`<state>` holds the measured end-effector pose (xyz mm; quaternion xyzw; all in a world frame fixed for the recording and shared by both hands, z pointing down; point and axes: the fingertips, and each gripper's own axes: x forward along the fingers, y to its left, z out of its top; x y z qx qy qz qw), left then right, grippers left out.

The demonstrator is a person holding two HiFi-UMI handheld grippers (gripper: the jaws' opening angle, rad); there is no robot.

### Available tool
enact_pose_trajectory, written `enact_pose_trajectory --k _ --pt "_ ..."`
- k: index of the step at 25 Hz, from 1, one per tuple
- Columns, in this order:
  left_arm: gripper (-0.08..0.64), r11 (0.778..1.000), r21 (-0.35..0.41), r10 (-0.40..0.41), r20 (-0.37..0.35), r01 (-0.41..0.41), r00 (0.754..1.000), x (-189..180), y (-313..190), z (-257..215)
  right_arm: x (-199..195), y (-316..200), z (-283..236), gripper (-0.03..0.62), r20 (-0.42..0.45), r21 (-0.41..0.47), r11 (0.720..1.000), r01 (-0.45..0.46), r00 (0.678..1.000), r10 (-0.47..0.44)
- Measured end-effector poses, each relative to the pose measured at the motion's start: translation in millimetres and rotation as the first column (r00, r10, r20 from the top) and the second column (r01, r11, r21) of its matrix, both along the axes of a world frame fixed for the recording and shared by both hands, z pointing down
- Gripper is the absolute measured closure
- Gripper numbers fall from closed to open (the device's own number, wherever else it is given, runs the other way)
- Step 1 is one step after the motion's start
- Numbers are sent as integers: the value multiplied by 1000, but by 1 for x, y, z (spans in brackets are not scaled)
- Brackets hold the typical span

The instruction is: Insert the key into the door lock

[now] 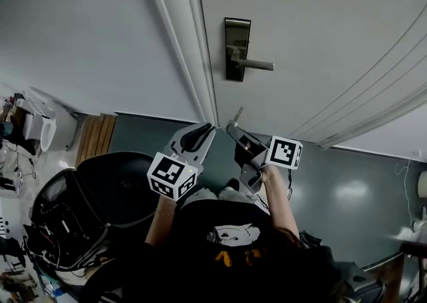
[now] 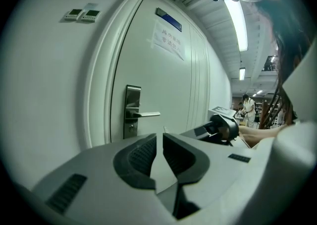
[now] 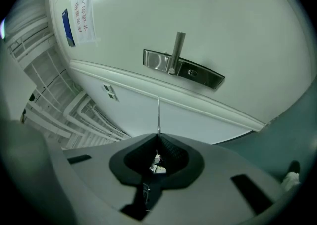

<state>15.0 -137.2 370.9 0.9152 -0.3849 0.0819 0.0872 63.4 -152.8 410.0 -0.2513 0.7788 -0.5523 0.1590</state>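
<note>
A silver lock plate (image 1: 237, 48) with a lever handle (image 1: 257, 65) is on the white door (image 1: 320, 35). My right gripper (image 1: 233, 126) is shut on a thin metal key (image 1: 238, 114) whose blade points toward the door, below the plate and apart from it. In the right gripper view the key blade (image 3: 158, 114) sticks out from the gripper (image 3: 158, 135), short of the lock plate (image 3: 161, 62) and its keyhole (image 3: 191, 74). My left gripper (image 1: 200, 132) is beside it, shut and holding nothing. The left gripper view shows the gripper (image 2: 159, 137), the lock plate (image 2: 132, 111) and the right gripper (image 2: 218, 127).
The white door frame (image 1: 193, 48) runs left of the lock. A paper notice (image 2: 168, 39) and a blue sign (image 2: 169, 19) hang on the door. Wall switches (image 2: 81, 15) sit left of the frame. A black chair with bags (image 1: 87, 208) stands at my left. A person (image 2: 246, 106) stands far off.
</note>
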Motion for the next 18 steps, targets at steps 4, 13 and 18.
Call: enact_pose_trajectory --k 4,13,18 --pt "515 1000 -6 -6 22 6 1000 6 -15 5 4 -16 3 569 19 0 1000 20 1000 -20" --pt "515 1000 0 -26 43 26 999 11 -31 10 3 -40 14 569 25 -5 998 59 998 -58" --pt "515 999 -9 -43 43 43 998 8 -38 14 -3 -49 13 569 13 13 996 91 996 -91"
